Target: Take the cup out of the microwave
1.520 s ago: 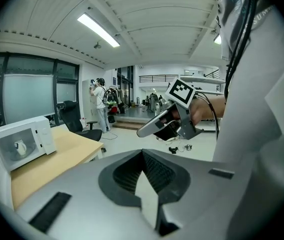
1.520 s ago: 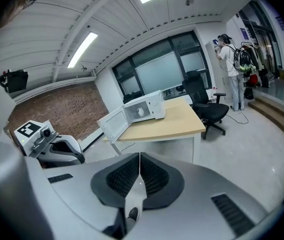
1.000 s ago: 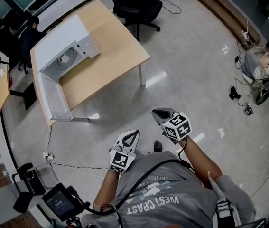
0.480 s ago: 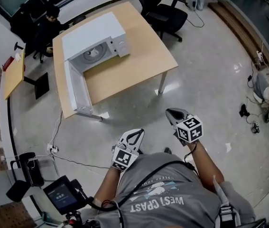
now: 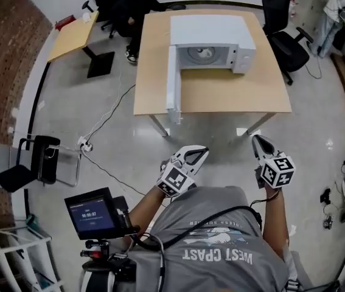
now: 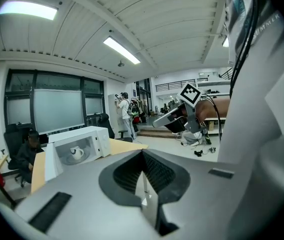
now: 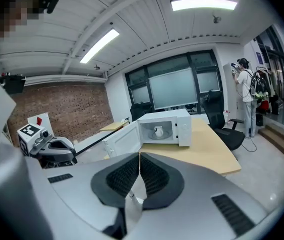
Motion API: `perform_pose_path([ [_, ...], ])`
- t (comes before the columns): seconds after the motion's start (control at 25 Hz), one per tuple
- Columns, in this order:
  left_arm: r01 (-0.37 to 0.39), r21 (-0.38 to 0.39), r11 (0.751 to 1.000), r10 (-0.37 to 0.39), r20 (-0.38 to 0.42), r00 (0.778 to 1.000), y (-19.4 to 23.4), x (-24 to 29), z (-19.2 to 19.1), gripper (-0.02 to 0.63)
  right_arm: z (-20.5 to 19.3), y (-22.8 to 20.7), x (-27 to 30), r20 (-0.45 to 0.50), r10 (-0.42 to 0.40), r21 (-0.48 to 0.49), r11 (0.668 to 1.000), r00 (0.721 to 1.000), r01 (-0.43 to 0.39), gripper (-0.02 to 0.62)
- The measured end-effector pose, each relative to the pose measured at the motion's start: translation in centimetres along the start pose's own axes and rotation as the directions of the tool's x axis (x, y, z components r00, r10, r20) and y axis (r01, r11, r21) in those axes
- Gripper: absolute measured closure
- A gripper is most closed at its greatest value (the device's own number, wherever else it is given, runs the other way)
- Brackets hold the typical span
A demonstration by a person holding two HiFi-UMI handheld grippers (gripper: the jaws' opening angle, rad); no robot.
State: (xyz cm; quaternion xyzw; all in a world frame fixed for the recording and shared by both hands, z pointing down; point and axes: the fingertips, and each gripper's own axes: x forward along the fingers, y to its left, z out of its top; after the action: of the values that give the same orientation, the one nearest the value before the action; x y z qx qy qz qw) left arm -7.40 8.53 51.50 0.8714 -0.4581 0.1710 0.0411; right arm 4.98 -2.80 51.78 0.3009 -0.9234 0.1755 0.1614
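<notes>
**A:** Looks like we've swung round. The microwave (image 5: pixel 212 32) was off to our upper left a second ago, now it's dead ahead on the counter (image 5: pixel 221 96), door (image 5: pixel 172 81) wide open.

**B:** Yep, and the cup (image 7: pixel 158 131) sits inside, untouched. Left claw (image 5: pixel 198 152) and right claw (image 5: pixel 258 142) are both closed and empty, well short of the counter. We'd say we're only approaching.

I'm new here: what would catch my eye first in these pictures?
A white microwave stands on the wooden table with its door wide open, and a white cup sits inside. Nearer the camera, a person holds the left tool and right tool, both shut and empty, short of the table.
</notes>
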Motion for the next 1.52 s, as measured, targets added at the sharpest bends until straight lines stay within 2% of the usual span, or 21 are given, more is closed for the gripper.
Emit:
perform_pose_path([
  [0.08, 0.000, 0.015, 1.000, 0.000, 0.023, 1.000, 2.8, -5.0, -0.3, 0.563, 0.8, 5.0, 1.6, -0.006, -0.011, -0.009, 1.000, 1.000, 0.011, 0.583],
  [0.16, -0.015, 0.015, 1.000, 0.014, 0.044, 0.999, 5.4, -8.2, -0.7, 0.563, 1.0, 8.3, 3.7, -0.024, -0.004, -0.025, 1.000, 1.000, 0.003, 0.583],
  [0.32, -0.104, -0.028, 0.994, 0.106, 0.068, 0.992, 9.2, -9.8, -1.3, 0.563, 2.2, 8.9, 8.3, -0.075, 0.045, -0.074, 0.996, 0.996, -0.050, 0.583],
  [0.44, -0.126, -0.043, 0.991, 0.129, 0.074, 0.989, 11.1, -11.8, -0.9, 0.563, 4.0, 10.2, 10.8, -0.082, 0.056, -0.098, 0.993, 0.995, -0.064, 0.583],
  [0.6, -0.186, -0.066, 0.980, 0.189, 0.046, 0.981, 14.1, -11.9, -2.2, 0.563, 5.6, 9.3, 16.5, -0.092, 0.103, -0.126, 0.985, 0.990, -0.114, 0.583],
  [0.72, -0.256, -0.107, 0.961, 0.258, 0.005, 0.966, 16.7, -10.6, -3.5, 0.563, 7.5, 7.7, 21.8, -0.086, 0.157, -0.145, 0.975, 0.984, -0.168, 0.583],
  [0.8, -0.277, -0.128, 0.952, 0.277, -0.022, 0.961, 18.2, -9.5, -3.6, 0.563, 8.9, 5.8, 25.0, -0.091, 0.161, -0.159, 0.972, 0.983, -0.174, 0.581],
  [1.08, -0.332, -0.184, 0.925, 0.316, -0.111, 0.942, 23.1, -3.1, -3.2, 0.563, 11.9, -3.8, 39.8, -0.111, 0.076, -0.221, 0.970, 0.991, -0.100, 0.580],
  [1.16, -0.352, -0.206, 0.913, 0.332, -0.126, 0.935, 24.2, -1.2, -3.0, 0.563, 12.2, -6.7, 44.5, -0.112, 0.058, -0.240, 0.967, 0.992, -0.083, 0.484],
  [1.2, -0.363, -0.216, 0.906, 0.340, -0.137, 0.930, 24.9, -0.2, -3.1, 0.563, 12.2, -8.2, 47.0, -0.118, 0.047, -0.245, 0.967, 0.992, -0.075, 0.474],
  [1.36, -0.407, -0.256, 0.877, 0.362, -0.206, 0.909, 27.3, 2.9, -4.8, 0.563, 11.8, -13.3, 55.7, -0.146, -0.024, -0.272, 0.962, 0.989, -0.017, 0.471],
  [1.52, -0.447, -0.281, 0.849, 0.392, -0.233, 0.890, 28.4, 4.0, -5.4, 0.563, 11.1, -15.2, 60.5, -0.165, -0.068, -0.328, 0.945, 0.984, 0.010, 0.471],
])
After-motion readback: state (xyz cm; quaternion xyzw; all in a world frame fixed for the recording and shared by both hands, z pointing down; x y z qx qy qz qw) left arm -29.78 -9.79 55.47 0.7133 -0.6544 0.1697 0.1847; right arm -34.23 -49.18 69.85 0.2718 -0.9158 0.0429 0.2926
